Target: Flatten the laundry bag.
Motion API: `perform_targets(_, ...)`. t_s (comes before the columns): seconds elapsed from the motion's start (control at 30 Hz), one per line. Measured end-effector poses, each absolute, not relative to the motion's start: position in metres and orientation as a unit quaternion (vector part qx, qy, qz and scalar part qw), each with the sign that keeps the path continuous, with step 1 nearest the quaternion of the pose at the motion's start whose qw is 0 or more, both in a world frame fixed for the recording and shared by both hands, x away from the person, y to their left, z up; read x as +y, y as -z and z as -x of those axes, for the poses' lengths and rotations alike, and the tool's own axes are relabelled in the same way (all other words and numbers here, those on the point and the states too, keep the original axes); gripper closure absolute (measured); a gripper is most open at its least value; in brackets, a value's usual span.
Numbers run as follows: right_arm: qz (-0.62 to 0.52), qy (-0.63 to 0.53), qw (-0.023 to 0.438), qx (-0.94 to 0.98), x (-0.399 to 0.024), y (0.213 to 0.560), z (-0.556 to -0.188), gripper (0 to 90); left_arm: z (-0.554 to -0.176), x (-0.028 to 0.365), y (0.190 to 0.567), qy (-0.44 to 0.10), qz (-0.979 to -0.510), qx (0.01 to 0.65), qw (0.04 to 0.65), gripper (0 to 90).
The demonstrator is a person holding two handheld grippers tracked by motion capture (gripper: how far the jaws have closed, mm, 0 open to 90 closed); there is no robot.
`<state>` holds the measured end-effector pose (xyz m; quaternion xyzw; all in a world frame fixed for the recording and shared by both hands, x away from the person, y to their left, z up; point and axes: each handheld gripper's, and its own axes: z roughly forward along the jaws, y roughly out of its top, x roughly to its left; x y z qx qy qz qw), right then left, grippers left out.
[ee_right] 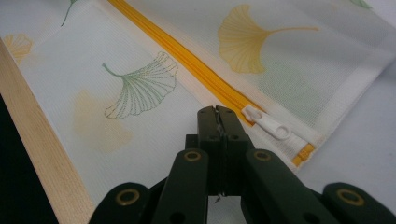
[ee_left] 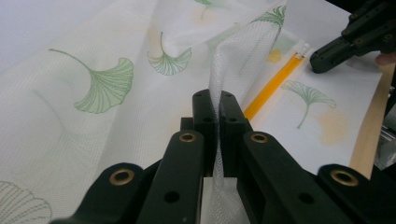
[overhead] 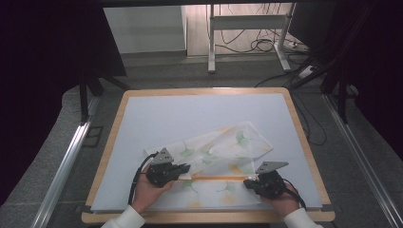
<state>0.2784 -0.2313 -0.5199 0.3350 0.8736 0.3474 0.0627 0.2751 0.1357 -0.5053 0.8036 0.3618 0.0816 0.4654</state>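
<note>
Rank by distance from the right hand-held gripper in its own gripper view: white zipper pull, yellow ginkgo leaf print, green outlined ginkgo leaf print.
From the right hand-held gripper:
1. White zipper pull: just right of the jaw tips, at the end of the yellow zipper.
2. Green outlined ginkgo leaf print: left of the zipper, a little farther up.
3. Yellow ginkgo leaf print: right of the zipper, farthest up the mesh bag.

mesh bag (overhead: 223, 156): white, green and yellow ginkgo leaves | zipper (ee_right: 196, 65): orange-yellow

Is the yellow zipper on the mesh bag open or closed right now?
Closed: the white pull sits at the end of the yellow zipper, whose teeth meet along the mesh bag.
</note>
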Motion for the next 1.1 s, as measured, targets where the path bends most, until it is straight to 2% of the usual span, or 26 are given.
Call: perform_targets(1.1, -0.34, -0.35, 0.053, 0.871, -0.233, 0.52, -0.281, 89.4, -0.303, 0.163, 0.502, -0.1, -0.777, 0.402, 0.474, 89.1)
